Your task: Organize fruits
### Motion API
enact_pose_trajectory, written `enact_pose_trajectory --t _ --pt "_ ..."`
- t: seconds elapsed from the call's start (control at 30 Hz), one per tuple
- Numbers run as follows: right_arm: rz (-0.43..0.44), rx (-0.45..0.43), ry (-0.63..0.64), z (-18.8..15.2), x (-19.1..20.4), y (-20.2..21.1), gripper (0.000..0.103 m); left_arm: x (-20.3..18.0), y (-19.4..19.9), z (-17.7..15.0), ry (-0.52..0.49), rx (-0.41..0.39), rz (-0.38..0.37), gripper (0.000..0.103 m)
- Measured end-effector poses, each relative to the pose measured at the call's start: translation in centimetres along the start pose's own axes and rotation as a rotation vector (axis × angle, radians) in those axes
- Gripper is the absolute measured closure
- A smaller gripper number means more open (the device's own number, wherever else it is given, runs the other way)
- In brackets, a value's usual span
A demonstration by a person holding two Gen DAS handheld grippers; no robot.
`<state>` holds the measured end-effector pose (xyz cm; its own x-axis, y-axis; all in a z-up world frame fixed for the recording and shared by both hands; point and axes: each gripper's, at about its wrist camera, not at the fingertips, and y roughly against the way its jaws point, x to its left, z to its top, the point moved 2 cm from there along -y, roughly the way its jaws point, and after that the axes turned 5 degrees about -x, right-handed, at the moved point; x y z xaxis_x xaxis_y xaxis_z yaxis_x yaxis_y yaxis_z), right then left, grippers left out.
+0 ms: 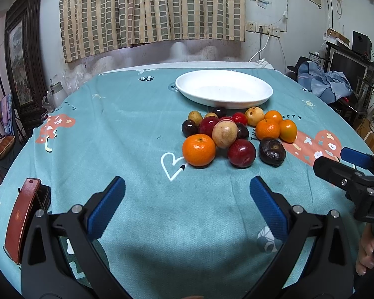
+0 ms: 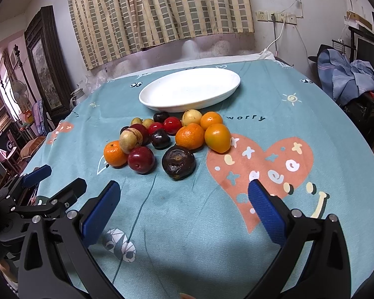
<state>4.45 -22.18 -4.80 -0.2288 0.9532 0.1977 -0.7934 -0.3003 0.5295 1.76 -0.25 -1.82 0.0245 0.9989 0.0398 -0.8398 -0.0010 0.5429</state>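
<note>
- My left gripper (image 1: 187, 199) hangs spread wide and empty over the table (image 1: 137, 129), facing the fruit so I can line up a pick.
- My right gripper (image 2: 184, 206) is equally spread, holding nothing, beside it.
- Nearest my left is a mandarin (image 1: 199, 150); nearest my right, a dark wrinkled fruit (image 2: 178, 162).
- The fruit pile (image 2: 172, 137) sits just before the bare white dish (image 2: 189, 90), likely its destination.

Left gripper (image 1: 187, 199): black plastic frame, ribbed blue pads (image 1: 107, 206), silver screws. Right gripper (image 2: 184, 204): identical build; white lettering "DA" visible on its body in left view.
</note>
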Motion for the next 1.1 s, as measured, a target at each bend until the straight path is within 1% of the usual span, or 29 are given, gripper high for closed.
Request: enact_pose_trajectory --t 1.1 --pt "0.009 0.003 -0.014 -0.11 0.06 -0.19 0.001 -0.2 -0.29 -0.41 -0.004 0.007 -0.002 0.002"
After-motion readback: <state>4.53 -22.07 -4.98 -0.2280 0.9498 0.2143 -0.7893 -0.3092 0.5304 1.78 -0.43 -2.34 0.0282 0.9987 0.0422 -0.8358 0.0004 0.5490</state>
